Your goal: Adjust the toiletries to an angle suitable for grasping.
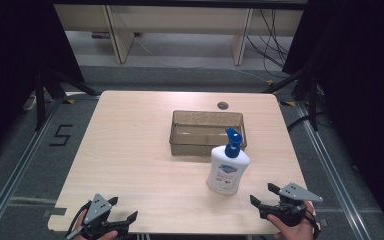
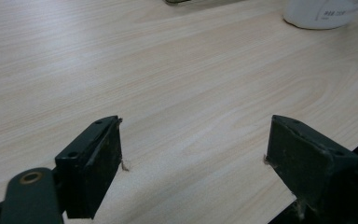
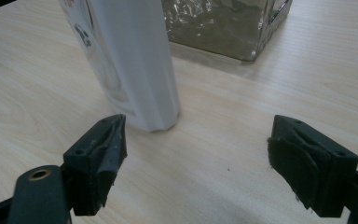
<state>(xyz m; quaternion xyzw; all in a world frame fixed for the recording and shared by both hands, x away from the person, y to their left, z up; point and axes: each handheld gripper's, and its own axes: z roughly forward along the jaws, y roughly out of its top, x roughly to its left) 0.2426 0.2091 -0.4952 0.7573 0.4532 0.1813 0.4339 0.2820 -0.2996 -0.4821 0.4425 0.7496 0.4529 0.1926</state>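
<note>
A white pump bottle [image 1: 228, 167] with a blue pump head stands upright on the wooden table [image 1: 140, 150], just in front of a clear brownish plastic bin [image 1: 207, 132]. My right gripper [image 1: 264, 195] is open at the table's near right edge, a short way right of and nearer than the bottle. In the right gripper view the bottle [image 3: 130, 60] rises close ahead, left of centre, with the bin [image 3: 223, 25] behind it, and nothing lies between the jaws of the right gripper [image 3: 196, 154]. My left gripper [image 1: 122, 209] is open at the near left edge; in its own view the left gripper [image 2: 193, 154] spans bare wood.
The bottle's base [image 2: 324, 14] shows at the top right of the left gripper view. A small round cable hole [image 1: 222, 105] sits near the table's far edge. Wooden furniture legs [image 1: 120, 35] and loose cables [image 1: 275, 45] stand on the floor beyond the table.
</note>
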